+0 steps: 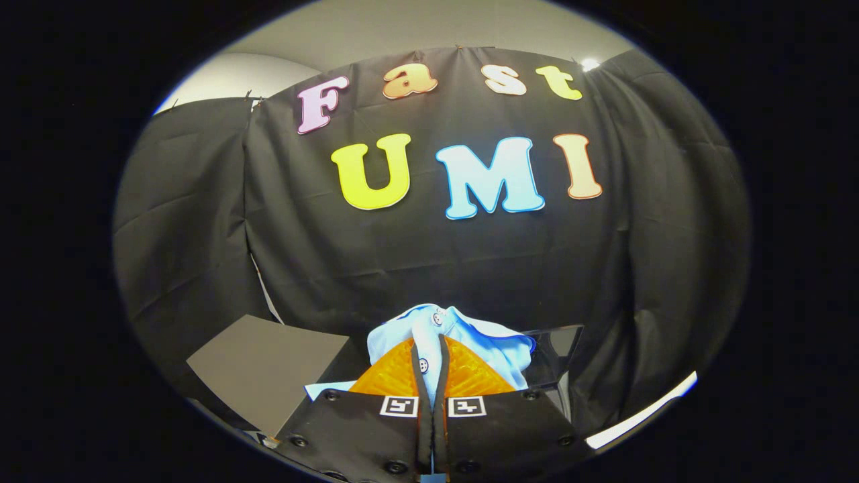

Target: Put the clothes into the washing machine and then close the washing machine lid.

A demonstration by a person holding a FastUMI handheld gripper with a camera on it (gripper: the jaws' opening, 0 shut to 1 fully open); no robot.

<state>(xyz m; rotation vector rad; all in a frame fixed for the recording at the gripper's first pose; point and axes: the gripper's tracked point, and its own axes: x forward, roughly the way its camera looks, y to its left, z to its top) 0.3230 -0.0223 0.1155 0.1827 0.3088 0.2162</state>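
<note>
A light blue buttoned shirt [463,335] is bunched up and pinched between my fingers, held in the air in front of the booth's black cloth wall. My gripper [431,359] is shut on a fold of it, with a thin strip of cloth and a button showing in the narrow gap. Most of the shirt rises above and to the right of the fingertips, and a small corner hangs out on the left. Behind the shirt on the right a dark glossy panel [557,355] shows; I cannot tell whether it is the washing machine's lid.
A flat grey board [268,365] lies low to the left of my fingers. A pale bright strip [644,409] runs along the lower right. The black cloth wall [429,255] stands close ahead across the whole width.
</note>
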